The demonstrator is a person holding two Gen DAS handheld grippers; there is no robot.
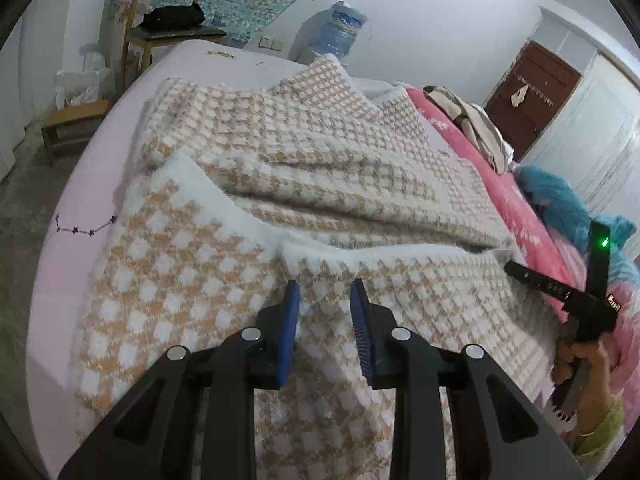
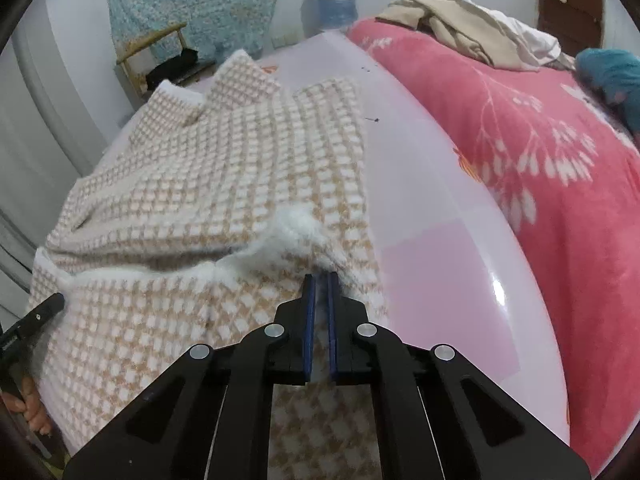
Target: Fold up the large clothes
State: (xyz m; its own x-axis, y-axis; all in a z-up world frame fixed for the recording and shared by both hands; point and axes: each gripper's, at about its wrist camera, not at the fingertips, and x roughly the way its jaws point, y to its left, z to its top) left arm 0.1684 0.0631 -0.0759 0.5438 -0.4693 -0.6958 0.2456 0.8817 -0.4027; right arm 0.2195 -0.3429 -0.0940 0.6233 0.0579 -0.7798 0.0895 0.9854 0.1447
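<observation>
A large tan-and-white checked fleece garment [image 1: 304, 168] lies partly folded on a pale pink bed sheet [image 1: 76, 208]; it also shows in the right wrist view [image 2: 224, 168]. My left gripper [image 1: 325, 285] is open, its blue pads just above the garment's near white-edged hem. My right gripper [image 2: 320, 278] is shut on the garment's fluffy white edge near its right side. The right gripper's body also shows in the left wrist view [image 1: 576, 304], at the garment's right edge.
A pink floral blanket [image 2: 540, 152] covers the bed's right side, with beige and white clothes [image 2: 472, 28] and a teal item [image 2: 612, 76] on it. A wooden chair [image 1: 168, 20], a low stool [image 1: 72, 124] and a water bottle [image 1: 340, 28] stand beyond the bed.
</observation>
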